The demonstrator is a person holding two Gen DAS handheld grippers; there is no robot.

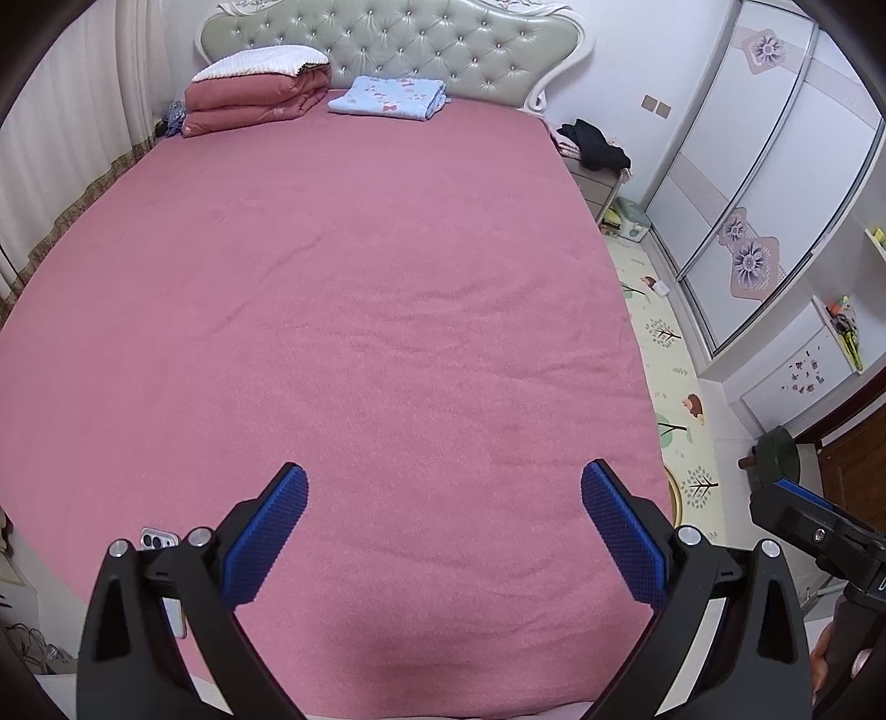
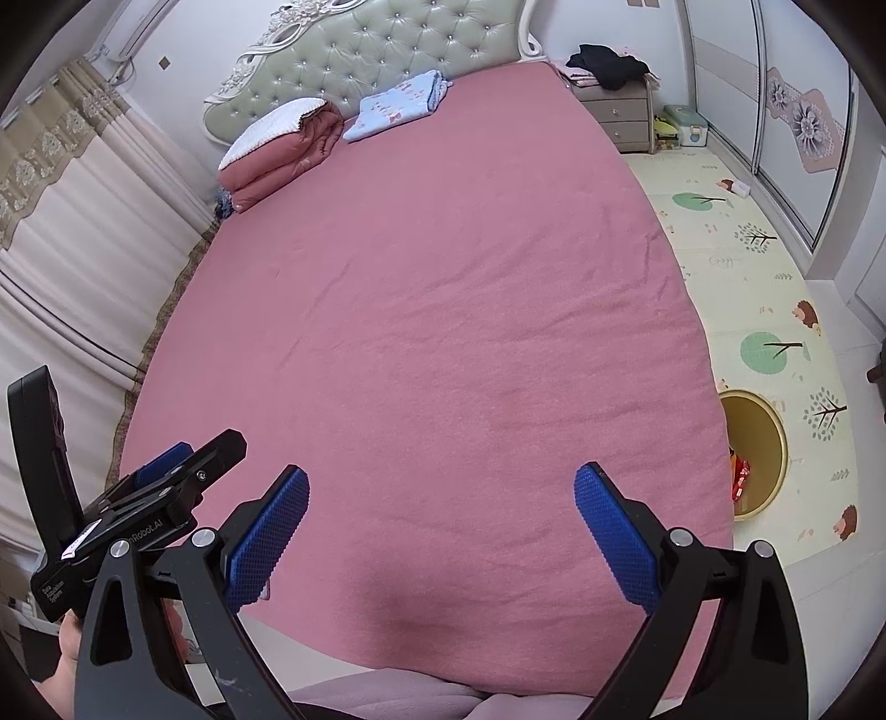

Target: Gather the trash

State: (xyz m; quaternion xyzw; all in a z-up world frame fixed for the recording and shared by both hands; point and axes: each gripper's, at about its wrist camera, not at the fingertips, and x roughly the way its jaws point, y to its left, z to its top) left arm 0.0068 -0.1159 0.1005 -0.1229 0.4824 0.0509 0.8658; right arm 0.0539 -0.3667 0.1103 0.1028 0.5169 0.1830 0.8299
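— Pink bedspread point(image 1: 343, 310) all the way to the tufted headboard point(image 1: 387, 50), and we see no litter on it. Are we done?

— Nearly, we judge. The trash sits in the yellow-rimmed bin point(image 2: 772, 421) on the play mat point(image 2: 736, 266), just beside the bed's right edge: a red wrapper point(image 2: 740, 479) shows inside. The bed carries only a folded pink quilt point(image 1: 255, 97), a folded blue blanket point(image 1: 387, 97) and a phone point(image 1: 158, 540) near the foot.

— And our hands?

— Our left gripper point(image 1: 443, 493) and our right gripper point(image 2: 441, 490) both hover over the foot of the bed, fingers spread wide, holding nothing.

— Anything left?

— Perhaps the small white thing point(image 2: 739, 189) on the mat; we cannot tell whether it is trash.

— Any writing?

— On the left gripper's body we read "Robot.AI" and, smaller, "Data Acquisition System". The wrapper's print is too small.
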